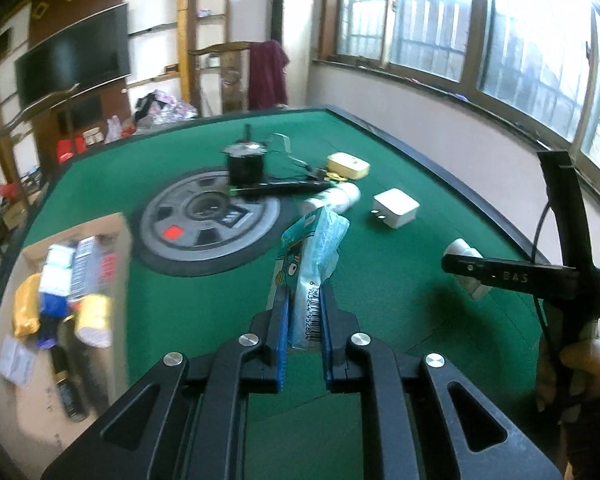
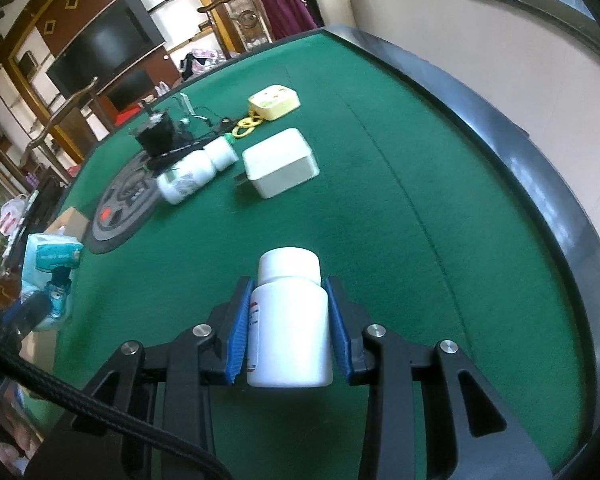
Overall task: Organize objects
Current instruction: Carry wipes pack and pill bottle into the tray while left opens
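My left gripper [image 1: 305,292] is shut on a light blue tissue packet [image 1: 314,248] with a barcode, held up above the green table [image 1: 380,280]. The right wrist view shows that packet [image 2: 52,260] at the far left. My right gripper [image 2: 289,283] is shut on a white plastic bottle [image 2: 290,320] with a white cap, its blue pads pressing the bottle's sides. In the left wrist view the right gripper [image 1: 472,270] is at the right with the bottle [image 1: 460,249] in its black fingers, low over the felt. A hand grips its handle.
A cardboard box [image 1: 104,376] holding several packets stands at the table's left edge. Mid-table lie a white charger [image 2: 280,168], two white bottles [image 2: 196,168], a yellow socket block [image 2: 274,102] and a black device [image 1: 244,166] with cables. A raised black rim [image 2: 540,184] borders the right.
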The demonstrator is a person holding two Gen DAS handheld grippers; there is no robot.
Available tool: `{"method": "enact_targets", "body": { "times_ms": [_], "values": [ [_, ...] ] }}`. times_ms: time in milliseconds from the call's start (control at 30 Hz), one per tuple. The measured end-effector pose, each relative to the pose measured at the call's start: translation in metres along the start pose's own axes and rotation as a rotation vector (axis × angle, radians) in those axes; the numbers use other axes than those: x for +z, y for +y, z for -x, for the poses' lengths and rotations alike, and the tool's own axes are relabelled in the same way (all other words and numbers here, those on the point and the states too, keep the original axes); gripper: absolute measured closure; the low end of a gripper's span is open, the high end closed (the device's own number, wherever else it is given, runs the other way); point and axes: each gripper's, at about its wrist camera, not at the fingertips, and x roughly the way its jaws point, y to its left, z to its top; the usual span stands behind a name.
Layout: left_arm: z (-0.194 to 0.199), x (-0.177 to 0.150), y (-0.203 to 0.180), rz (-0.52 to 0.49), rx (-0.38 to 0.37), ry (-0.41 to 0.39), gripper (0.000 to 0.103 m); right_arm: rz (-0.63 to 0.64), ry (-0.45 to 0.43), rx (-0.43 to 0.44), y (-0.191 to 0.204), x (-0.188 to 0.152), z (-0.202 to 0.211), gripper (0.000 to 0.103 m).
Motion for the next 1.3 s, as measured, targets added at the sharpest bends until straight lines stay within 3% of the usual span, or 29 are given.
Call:
{"method": "enact_targets", "body": {
  "times_ms": [267, 467, 667, 1000, 1300],
  "values": [
    [0.054, -0.017, 0.073, 0.149, 0.073, -0.041, 0.092, 0.071, -0.012, 0.102, 0.051, 0.001, 0.016, 0.070],
    [0.082, -0.046, 0.137, 0.247, 0.207, -0.049, 0.092, 0.148, 0.016, 0.231, 0.119, -0.001, 0.017, 0.070],
    [0.085, -0.083, 0.185, 0.338, 0.276, -0.005, 0.092, 0.245, 0.095, 0.352, 0.201, -0.014, -0.002, 0.070],
    [0.075, -0.109, 0.223, 0.418, 0.291, 0.040, 0.092, 0.380, 0.263, 0.450, 0.318, -0.059, -0.052, 0.069],
    [0.072, -0.117, 0.231, 0.448, 0.287, 0.029, 0.091, 0.348, 0.426, 0.501, 0.367, -0.083, -0.107, 0.069]
  ]
}}
